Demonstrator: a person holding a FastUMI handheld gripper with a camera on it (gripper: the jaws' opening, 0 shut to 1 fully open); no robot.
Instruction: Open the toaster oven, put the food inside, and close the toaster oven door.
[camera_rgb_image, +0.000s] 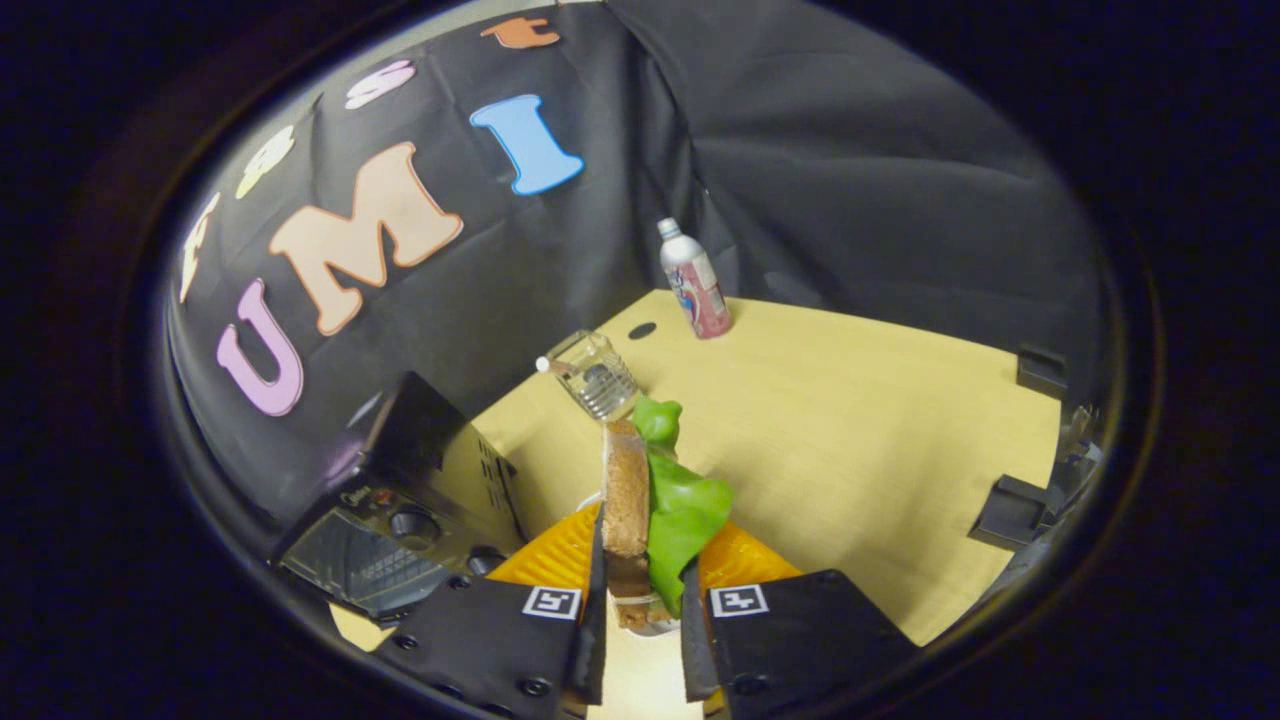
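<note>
gripper (640, 615): fingers closed in on the food, one each side, both pressing it; narrow gap, filled by the food.
food (655, 500): bread slice with a green lettuce-like leaf against its right face, stood on edge between the fingers and sticking out ahead of them. Bread touches left finger, leaf touches right finger.
plate (560, 555): orange, ribbed, directly under and just past the fingertips, showing either side of the food. Can't tell if the food touches it or is lifted clear.
toaster oven (400, 510): black, ahead and left of the gripper, near the left finger. Front with glass door and knobs faces this way, tilted in the view. Door looks closed, not certain.
glass (592, 375): clear, beyond the food, slightly left of it, looks tilted; small white thing at its rim, can't identify.
bottle (694, 280): upright, white cap, pink label, far beyond the fingers, near the booth wall, slightly right.
table (850, 430): light wood, small dark hole near the bottle.
</note>
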